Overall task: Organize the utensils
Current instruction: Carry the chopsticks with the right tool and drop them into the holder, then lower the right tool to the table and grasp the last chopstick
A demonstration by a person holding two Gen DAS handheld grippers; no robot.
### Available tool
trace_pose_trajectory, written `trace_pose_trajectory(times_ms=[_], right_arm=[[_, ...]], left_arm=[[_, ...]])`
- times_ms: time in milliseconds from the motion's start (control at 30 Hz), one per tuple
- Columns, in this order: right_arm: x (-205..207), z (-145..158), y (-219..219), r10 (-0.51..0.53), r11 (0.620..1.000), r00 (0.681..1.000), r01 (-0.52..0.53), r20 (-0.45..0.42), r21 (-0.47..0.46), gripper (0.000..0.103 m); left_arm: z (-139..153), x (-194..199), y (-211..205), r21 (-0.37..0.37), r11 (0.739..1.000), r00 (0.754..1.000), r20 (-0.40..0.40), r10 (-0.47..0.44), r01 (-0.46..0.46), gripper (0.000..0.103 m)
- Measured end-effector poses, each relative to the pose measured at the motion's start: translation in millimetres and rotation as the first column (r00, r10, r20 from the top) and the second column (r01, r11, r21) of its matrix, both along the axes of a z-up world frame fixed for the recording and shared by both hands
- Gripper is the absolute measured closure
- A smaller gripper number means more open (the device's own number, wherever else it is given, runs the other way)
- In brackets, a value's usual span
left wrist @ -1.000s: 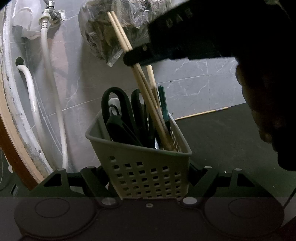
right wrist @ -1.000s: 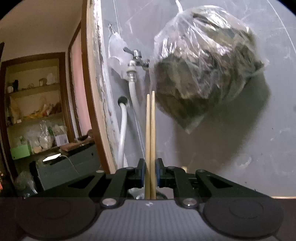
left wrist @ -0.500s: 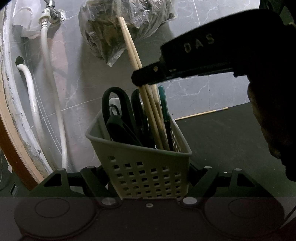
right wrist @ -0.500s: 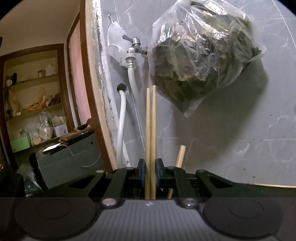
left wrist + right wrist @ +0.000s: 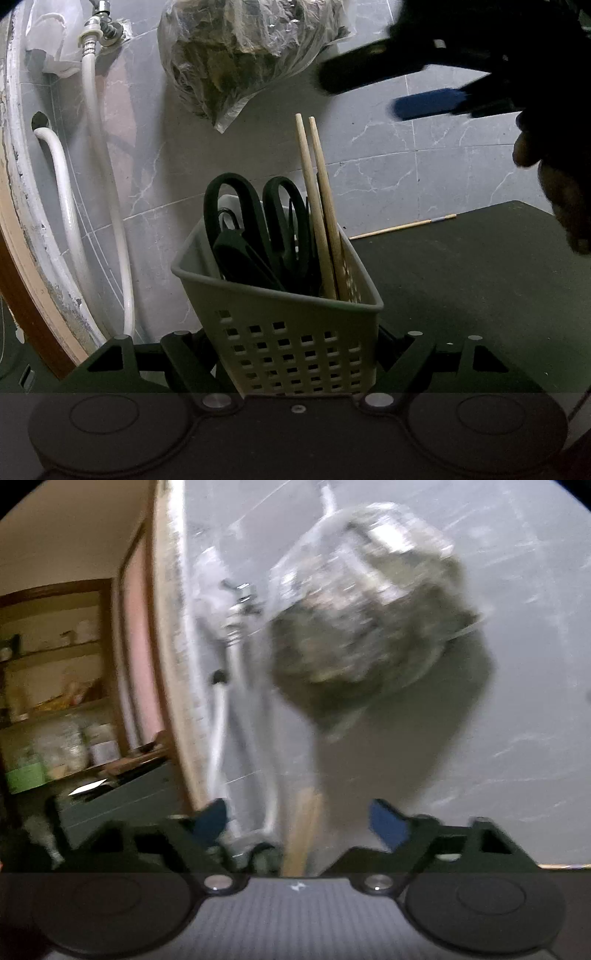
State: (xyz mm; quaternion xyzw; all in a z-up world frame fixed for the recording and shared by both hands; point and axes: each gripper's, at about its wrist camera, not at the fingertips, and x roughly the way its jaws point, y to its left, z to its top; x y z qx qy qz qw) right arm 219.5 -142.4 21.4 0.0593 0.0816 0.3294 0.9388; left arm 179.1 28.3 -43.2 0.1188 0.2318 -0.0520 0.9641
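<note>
Countertop (image 5: pixel 461 295) dark, wall grey — left gripper (image 5: pixel 295 354) clamps basket (image 5: pixel 295 332); right gripper (image 5: pixel 299 819) just released.

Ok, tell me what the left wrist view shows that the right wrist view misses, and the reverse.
Left wrist only: the grey basket clamped in the left gripper, black scissors in it, one loose chopstick on the dark counter, and the right gripper from outside. Right wrist only: a doorway with shelves behind it. Both: the chopstick pair, the hanging plastic bag, the tap and the white hose.
</note>
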Motion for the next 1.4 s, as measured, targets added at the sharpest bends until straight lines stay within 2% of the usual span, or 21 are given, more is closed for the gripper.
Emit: trace_pose_trajectory(times_ms=[67,167,300,367,433,500,600,833,967,1133,1200,1267,1400], right_arm=[[7,0,-16,-0.072,0.997,0.997,0.072,-0.012,-0.013,0.002],[26,-8,-39,-0.189,0.979,0.980,0.183,-0.063,-0.085,0.000],[74,-30,-84,-0.311,0.947,0.928,0.284,-0.203,-0.153,0.000],[100,-44,-106,-0.355,0.930,0.904,0.315,-0.239,-0.192,0.000],[132,-58,-130,-0.405,0.910,0.865,0.351,-0.296,-0.221,0.001],[160,-69,-155,-0.431,0.902,0.825,0.390,-0.366,-0.185,0.001],[191,-79,-180,-0.458,0.888,0.795,0.435,-0.399,-0.151,0.001],[239,-101,-194,-0.439,0.897,0.775,0.409,-0.455,-0.168,0.000],[249,-114,-192,-0.422,0.907,0.772,0.368,-0.476,-0.207,0.001],[241,-124,-182,-0.345,0.937,0.804,0.269,-0.484,-0.222,0.001],[234,-124,-174,-0.331,0.939,0.823,0.239,-0.462,-0.246,0.001],[231,-122,-171,-0.352,0.929,0.834,0.256,-0.425,-0.267,0.001],[240,-122,-178,-0.404,0.913,0.804,0.321,-0.437,-0.252,0.001]], left_arm=[[0,0,0,-0.001,1.000,1.000,-0.002,0.002,-0.002,0.023],[0,0,-1,-0.001,1.000,1.000,-0.005,0.004,-0.004,0.023],[1,0,0,0.000,1.000,1.000,-0.009,0.012,-0.012,0.023],[2,1,-1,-0.001,1.000,1.000,-0.013,0.019,-0.019,0.023],[3,2,-2,0.000,1.000,1.000,-0.016,0.027,-0.027,0.023],[3,3,-3,0.001,0.999,0.999,-0.021,0.035,-0.035,0.023],[5,4,-5,0.005,0.999,0.998,-0.030,0.049,-0.049,0.023],[6,3,-8,0.006,0.997,0.996,-0.049,0.077,-0.077,0.023],[8,4,-8,0.008,0.996,0.995,-0.058,0.085,-0.085,0.023],[8,5,-8,0.009,0.996,0.994,-0.060,0.086,-0.086,0.022],[8,5,-8,0.009,0.996,0.994,-0.061,0.085,-0.085,0.022],[8,6,-8,0.009,0.996,0.994,-0.061,0.085,-0.085,0.022],[10,7,-6,0.002,0.997,0.994,-0.071,0.083,-0.083,0.023]])
